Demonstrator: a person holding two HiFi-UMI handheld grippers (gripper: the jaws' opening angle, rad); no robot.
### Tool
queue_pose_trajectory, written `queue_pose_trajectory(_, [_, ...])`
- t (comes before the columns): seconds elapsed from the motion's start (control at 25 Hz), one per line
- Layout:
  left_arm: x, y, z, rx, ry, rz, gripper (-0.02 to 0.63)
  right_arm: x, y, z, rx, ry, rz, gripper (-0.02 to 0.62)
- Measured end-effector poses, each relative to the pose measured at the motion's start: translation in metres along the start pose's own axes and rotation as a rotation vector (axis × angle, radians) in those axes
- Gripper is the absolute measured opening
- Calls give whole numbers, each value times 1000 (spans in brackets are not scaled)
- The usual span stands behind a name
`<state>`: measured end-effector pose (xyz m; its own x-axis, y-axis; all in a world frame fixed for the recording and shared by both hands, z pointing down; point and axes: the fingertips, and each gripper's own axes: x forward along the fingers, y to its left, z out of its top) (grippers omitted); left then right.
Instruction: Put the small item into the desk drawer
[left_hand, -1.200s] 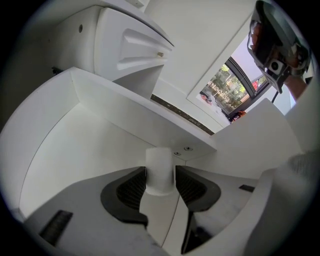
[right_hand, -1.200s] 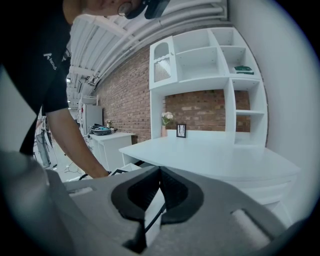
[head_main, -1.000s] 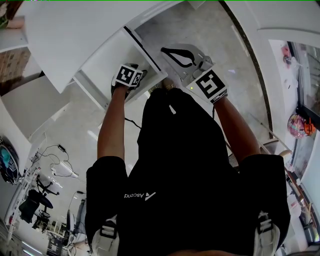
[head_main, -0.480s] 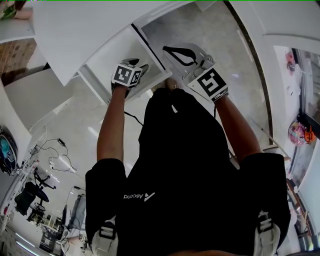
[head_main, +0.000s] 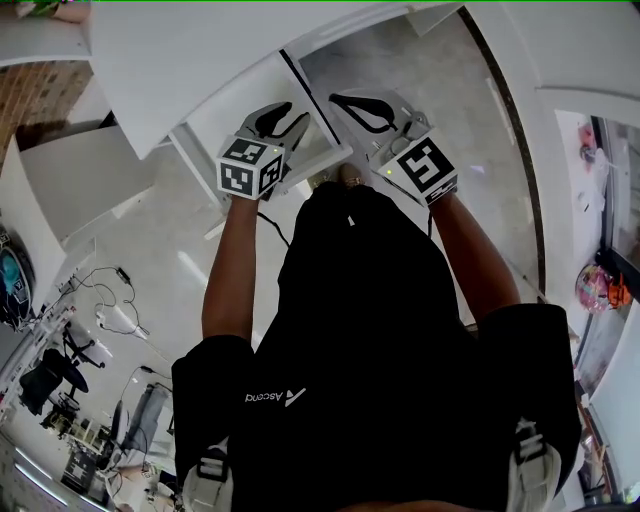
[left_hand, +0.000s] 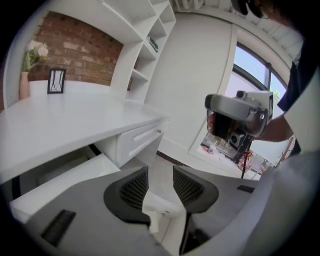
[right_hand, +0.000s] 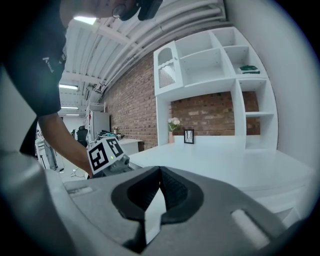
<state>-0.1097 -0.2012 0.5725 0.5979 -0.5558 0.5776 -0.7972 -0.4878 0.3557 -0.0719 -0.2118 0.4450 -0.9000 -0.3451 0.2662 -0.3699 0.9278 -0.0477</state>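
The white desk (head_main: 170, 55) fills the upper left of the head view, and its pulled-out drawer (head_main: 240, 110) juts toward me beneath it. My left gripper (head_main: 283, 118) hovers over the drawer's near edge. Its jaws are closing with a gap still between the pads and nothing in it, as the left gripper view (left_hand: 160, 172) shows. That view also has the drawer's white wall (left_hand: 60, 182) at lower left. My right gripper (head_main: 355, 100) is just right of the drawer, raised over the floor, and its tips meet (right_hand: 160, 172) with nothing visible between them. No small item shows in any view.
Two closed drawer fronts (left_hand: 142, 137) sit under the desk's far end. A vase of flowers (left_hand: 27, 70) and a small picture frame (left_hand: 56, 81) stand at the back of the desktop, under white shelves (left_hand: 150, 45). Cables and office gear (head_main: 70, 360) lie on the floor at my left.
My left gripper has tipped up and shifted a little right, so its jaws now show above the marker cube in the head view. The right gripper has hardly moved.
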Motion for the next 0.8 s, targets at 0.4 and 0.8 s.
queue_pose_trajectory(0.4, [-70,-53,88,77,-324,39,86,-19,7,37,24,-97,-14,2])
queue_pose_trajectory(0.8, [-155,-115,177,198,-628,90,40,-54,31,119,26,-294,24,2])
